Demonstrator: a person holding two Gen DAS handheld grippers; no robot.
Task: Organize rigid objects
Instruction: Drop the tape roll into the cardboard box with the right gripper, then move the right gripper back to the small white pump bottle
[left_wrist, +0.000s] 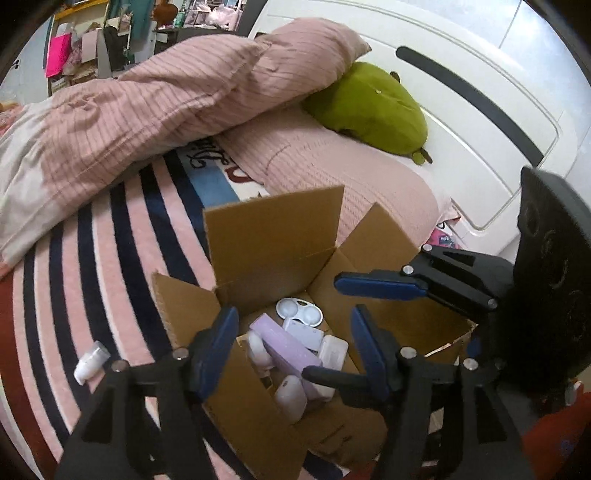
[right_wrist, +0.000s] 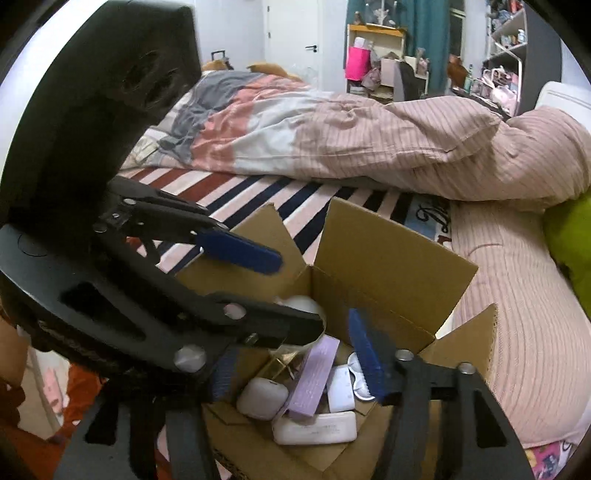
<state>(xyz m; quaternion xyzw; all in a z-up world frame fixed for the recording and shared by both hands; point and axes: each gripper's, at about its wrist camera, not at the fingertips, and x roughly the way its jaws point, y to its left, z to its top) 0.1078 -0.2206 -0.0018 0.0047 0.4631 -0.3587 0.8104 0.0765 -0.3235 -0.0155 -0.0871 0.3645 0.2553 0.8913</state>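
Left wrist view: the left hand-held gripper (left_wrist: 293, 345) hangs half open and empty over the cardboard box (left_wrist: 273, 236) on the bed (left_wrist: 110, 240); inside lie a lilac case (left_wrist: 286, 349) and white cases (left_wrist: 332, 352). A small white bottle (left_wrist: 90, 362) lies on the bed at left.

Right wrist view: the right hand-held gripper (right_wrist: 295, 360) stands open, empty, above the same box (right_wrist: 391, 251).

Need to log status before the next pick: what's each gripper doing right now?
Left gripper: open, holding nothing, above the brown cardboard box.
Right gripper: open, holding nothing.
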